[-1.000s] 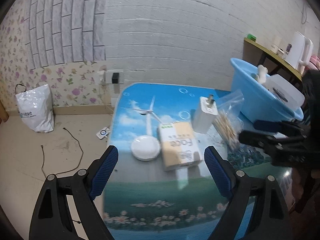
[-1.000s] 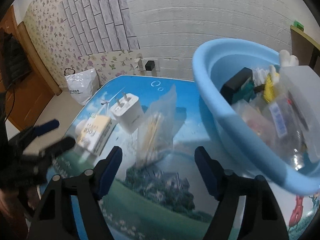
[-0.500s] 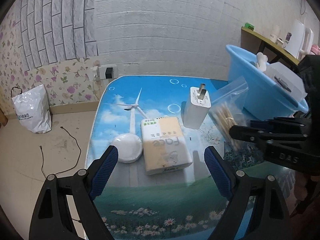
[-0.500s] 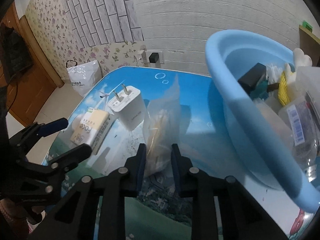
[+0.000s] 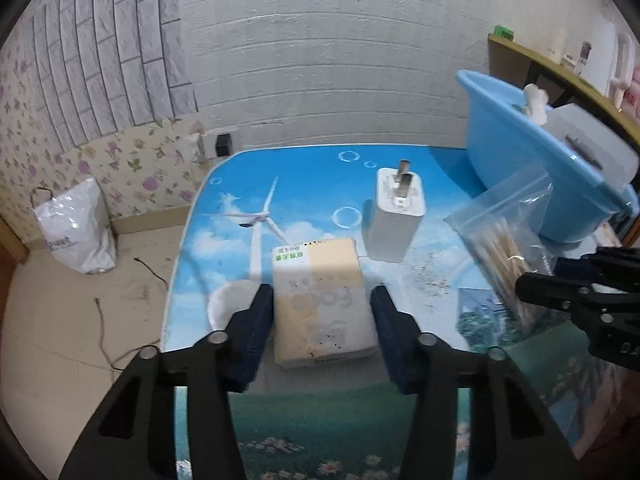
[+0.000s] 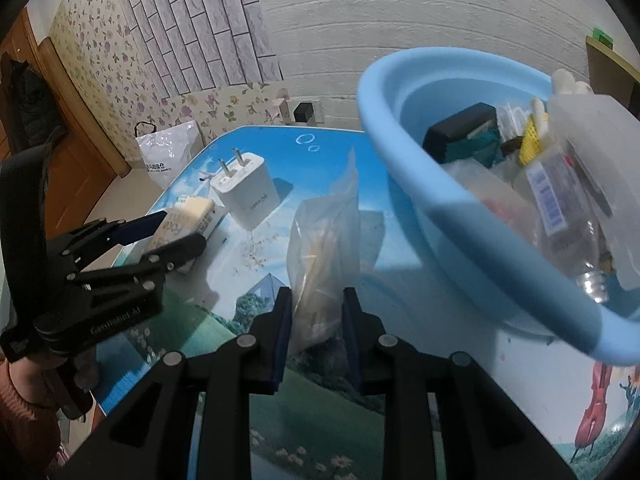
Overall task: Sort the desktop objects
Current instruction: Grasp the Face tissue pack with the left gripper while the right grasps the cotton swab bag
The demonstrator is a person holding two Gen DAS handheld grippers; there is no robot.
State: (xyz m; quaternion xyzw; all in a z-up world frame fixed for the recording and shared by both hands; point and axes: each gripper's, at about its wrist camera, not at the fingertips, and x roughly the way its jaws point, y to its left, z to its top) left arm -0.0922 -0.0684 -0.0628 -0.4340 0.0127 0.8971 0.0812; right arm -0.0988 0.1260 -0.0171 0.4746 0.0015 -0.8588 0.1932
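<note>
Tissue pack is lying flat on the table between the blue pads of my left claw, whose jaws have just been closing in; the pads are flanking its sides, and I cannot tell whether they are pressing it yet. My left camera is showing a white round dish just outside the left pad, which my right camera is not showing. Ahead of that claw, a white charger is standing with its prongs up.

My right claw is pinching the bottom of a clear plastic bag of thin sticks, which is rising upright from between the pads. Only this view is looking into the blue basin to its right, with a black box, a yellow item and a clear bottle inside. From the left camera only the basin's outer wall and a white lid are appearing.

Both claws are tilting steeply down at the table. A hand in a pink sleeve is gripping the left claw's handle, mostly cut off at the edge. Print on the tissue pack is too shadowed to read.
</note>
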